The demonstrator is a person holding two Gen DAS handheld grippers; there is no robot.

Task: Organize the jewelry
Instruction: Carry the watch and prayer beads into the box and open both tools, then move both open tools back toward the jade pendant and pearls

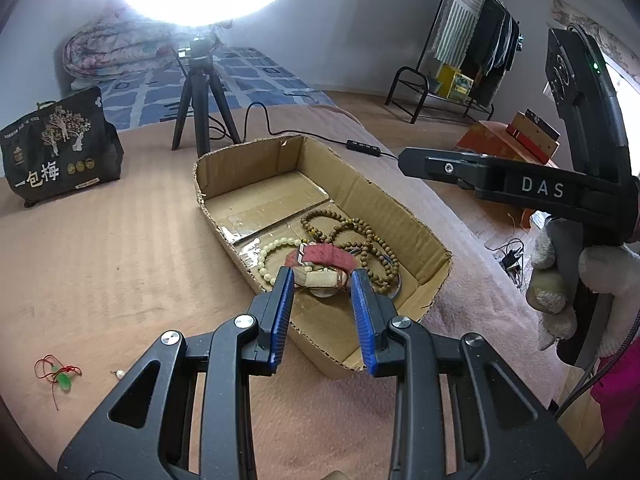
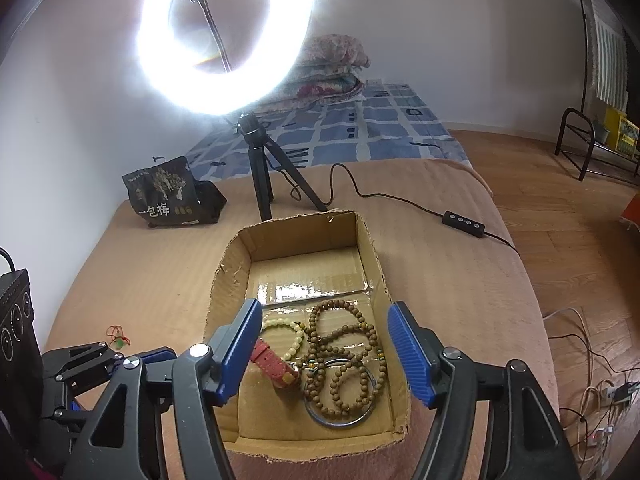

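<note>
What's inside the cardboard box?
Inside the cardboard box: brown bead strands, a cream bracelet, a red strap and a metal ring, partly hidden under beads.

A bright ring light [image 2: 224, 40] on a tripod [image 2: 260, 168] stands at 12 o'clock before white walls [image 2: 460, 20]. At 3 o'clock, a clothes rack [image 1: 472, 40] stands on the wooden floor [image 2: 560, 208].

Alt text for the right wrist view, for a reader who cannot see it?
Open right gripper hovers over a cardboard box holding brown bead strands, a pale bead bracelet, a red strap and a metal ring. A lit ring light stands behind.
</note>
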